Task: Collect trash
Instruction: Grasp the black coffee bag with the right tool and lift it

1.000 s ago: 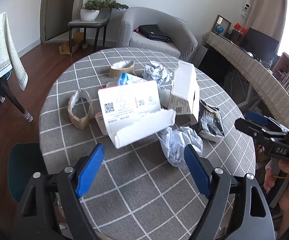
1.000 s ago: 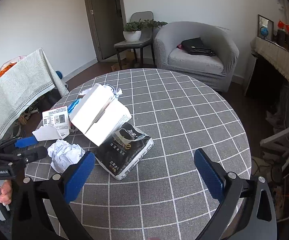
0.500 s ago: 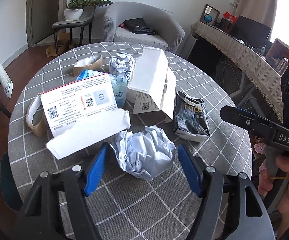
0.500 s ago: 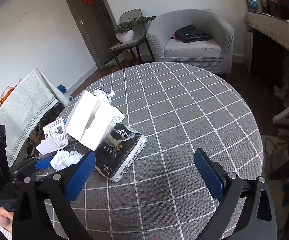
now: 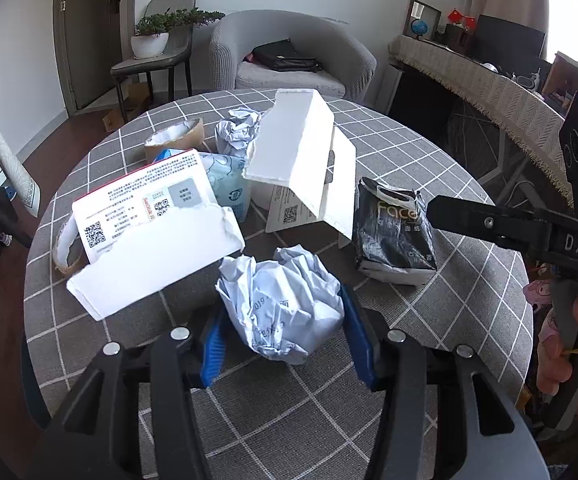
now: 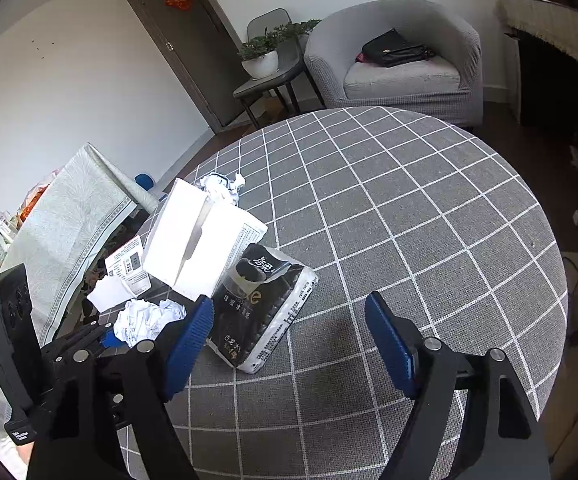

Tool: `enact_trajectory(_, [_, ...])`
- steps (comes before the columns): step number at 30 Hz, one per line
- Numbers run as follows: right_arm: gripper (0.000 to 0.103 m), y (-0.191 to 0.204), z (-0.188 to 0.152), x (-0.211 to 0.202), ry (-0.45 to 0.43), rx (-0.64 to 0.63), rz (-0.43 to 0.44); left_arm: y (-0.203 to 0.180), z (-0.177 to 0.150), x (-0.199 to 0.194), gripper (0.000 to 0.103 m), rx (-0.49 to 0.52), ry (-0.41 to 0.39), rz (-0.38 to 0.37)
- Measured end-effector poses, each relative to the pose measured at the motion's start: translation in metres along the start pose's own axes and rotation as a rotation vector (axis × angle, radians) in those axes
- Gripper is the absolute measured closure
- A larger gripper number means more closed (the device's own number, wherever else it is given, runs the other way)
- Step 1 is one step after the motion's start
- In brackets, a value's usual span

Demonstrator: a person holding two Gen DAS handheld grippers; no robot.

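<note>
At the lower centre of the left wrist view, the left claw (image 5: pixel 283 338) has just been closing and now pinches the crumpled pale-blue paper ball (image 5: pixel 283 308) on the grey checked worktop (image 5: pixel 469 184), ready to lift, while the right claw (image 6: pixel 289 346), narrowing, hangs spread and empty.

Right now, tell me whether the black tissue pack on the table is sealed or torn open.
Torn open. The black tissue pack lies flat on the table, its far end ripped, ragged white edges gaping.

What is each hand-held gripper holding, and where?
Left hand-held gripper has just been closing on the crumpled paper ball, pads at its sides. Right hand-held gripper holds nothing.
</note>
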State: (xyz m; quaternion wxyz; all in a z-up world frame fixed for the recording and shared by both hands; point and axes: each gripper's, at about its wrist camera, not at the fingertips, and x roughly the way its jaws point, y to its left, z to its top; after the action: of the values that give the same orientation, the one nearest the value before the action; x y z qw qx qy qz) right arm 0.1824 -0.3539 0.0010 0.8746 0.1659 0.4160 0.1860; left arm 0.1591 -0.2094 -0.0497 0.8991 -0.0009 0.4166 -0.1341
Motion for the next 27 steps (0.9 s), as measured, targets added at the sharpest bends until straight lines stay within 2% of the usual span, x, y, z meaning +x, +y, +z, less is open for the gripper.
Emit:
enact_trajectory(11, [0.027, -0.004, 0.003, 0.009, 0.025, 0.029, 0.008, 0.000, 0.002, 0.001, 0.049, -0.042, 0.005, 0.011])
enact_trajectory(18, [0.029, 0.008, 0.001, 0.013, 0.050, -0.036, -0.040, -0.002, 0.006, 0.004, 0.049, -0.061, -0.001, 0.015])
enact_trajectory(19, [0.031, 0.009, 0.001, 0.014, 0.050, -0.044, -0.051, -0.003, 0.006, 0.004, 0.049, -0.061, -0.001, 0.018])
enact_trajectory(21, [0.046, 0.007, 0.002, 0.014, 0.044, -0.037, -0.071, -0.004, 0.006, 0.004, 0.049, -0.061, -0.002, 0.022])
enact_trajectory(22, [0.049, 0.005, 0.002, 0.015, 0.039, -0.027, -0.074, -0.004, 0.006, 0.004, 0.049, -0.060, -0.002, 0.024])
enact_trajectory(24, [0.068, -0.001, 0.004, 0.016, 0.031, 0.002, -0.064, -0.005, 0.005, 0.004, 0.049, -0.061, -0.001, 0.026])
enact_trajectory(27, [0.080, -0.005, 0.004, 0.018, 0.031, 0.018, -0.057, -0.007, 0.005, 0.002, 0.049, -0.055, 0.003, 0.026])
